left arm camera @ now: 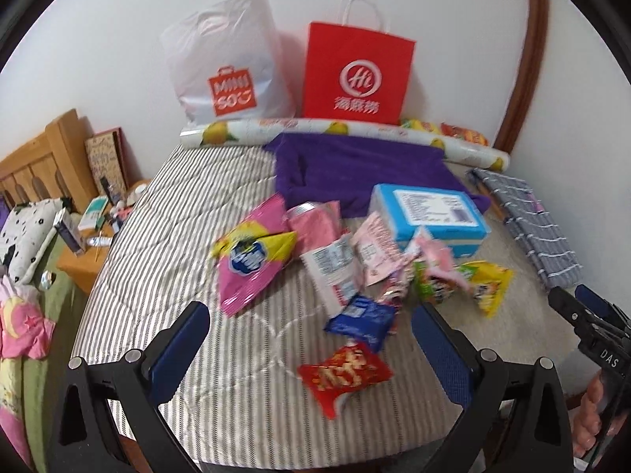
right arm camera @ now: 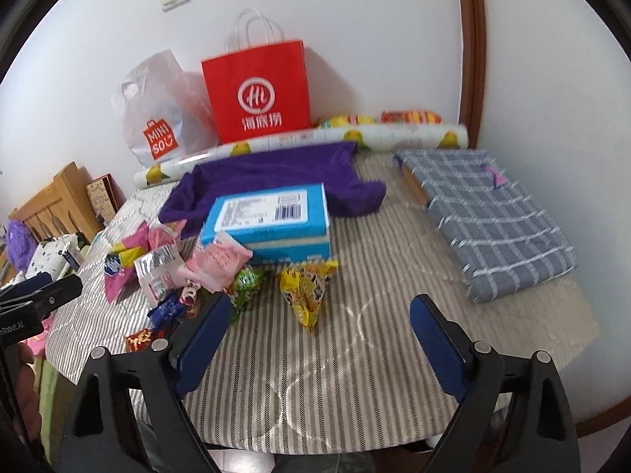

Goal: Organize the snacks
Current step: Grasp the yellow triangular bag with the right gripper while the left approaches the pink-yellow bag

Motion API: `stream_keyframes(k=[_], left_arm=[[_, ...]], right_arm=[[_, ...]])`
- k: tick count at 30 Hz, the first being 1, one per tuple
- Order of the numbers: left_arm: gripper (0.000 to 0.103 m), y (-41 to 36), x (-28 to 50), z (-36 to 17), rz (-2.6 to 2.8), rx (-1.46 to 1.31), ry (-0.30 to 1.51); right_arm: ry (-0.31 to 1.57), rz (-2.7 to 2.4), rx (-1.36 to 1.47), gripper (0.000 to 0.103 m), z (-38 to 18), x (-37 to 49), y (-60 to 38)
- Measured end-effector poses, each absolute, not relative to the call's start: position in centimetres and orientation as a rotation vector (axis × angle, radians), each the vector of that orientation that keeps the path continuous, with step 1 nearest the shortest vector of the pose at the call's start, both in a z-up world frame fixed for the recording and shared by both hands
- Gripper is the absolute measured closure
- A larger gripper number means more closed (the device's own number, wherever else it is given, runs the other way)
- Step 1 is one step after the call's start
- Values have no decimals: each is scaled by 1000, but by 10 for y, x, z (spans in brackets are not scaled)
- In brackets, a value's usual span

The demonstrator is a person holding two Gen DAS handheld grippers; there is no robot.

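Several snack packets lie in a heap on the striped table (left arm camera: 165,260): a pink and yellow bag (left arm camera: 252,256), a blue packet (left arm camera: 361,321), a red packet (left arm camera: 343,372), a yellow packet (left arm camera: 489,283) (right arm camera: 305,287) and a green one (right arm camera: 246,282). Behind them sits a blue box (left arm camera: 430,213) (right arm camera: 270,222) on a purple cloth (left arm camera: 355,169) (right arm camera: 272,175). My left gripper (left arm camera: 311,323) hangs open above the blue and red packets, holding nothing. My right gripper (right arm camera: 319,315) is open just in front of the yellow packet, with nothing between its fingers.
A red paper bag (left arm camera: 355,73) (right arm camera: 258,90) and a white plastic bag (left arm camera: 228,63) (right arm camera: 157,112) stand against the wall behind a printed roll (left arm camera: 236,132) (right arm camera: 394,136). A folded grey checked cloth (right arm camera: 489,216) lies at the right. A bed and wooden nightstand (left arm camera: 84,264) sit left.
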State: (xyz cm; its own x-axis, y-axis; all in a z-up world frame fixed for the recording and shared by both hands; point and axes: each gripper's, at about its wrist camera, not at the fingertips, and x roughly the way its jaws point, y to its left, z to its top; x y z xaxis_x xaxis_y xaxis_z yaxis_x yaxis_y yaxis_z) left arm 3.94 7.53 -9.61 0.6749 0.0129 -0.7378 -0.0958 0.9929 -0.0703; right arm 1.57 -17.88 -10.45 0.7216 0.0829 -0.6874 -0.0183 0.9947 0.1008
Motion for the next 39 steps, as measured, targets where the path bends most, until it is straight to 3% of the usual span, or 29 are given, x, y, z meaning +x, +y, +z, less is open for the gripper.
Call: stream_keyframes(k=[10,27,31,39], left_arm=[[0,115,62,-136,120,-173,895],[0,148,87,-160,138,-223,907],[0,146,95,-161,144,-193,910],[0,158,122,-157,135,-274,923]], right_arm=[[843,108,69,31,-158,57,-169],[876,118,45,37,-195,111,-159],[873,132,-4,48,-198,116,-154],[854,115,-42,50,-193,113,-160]])
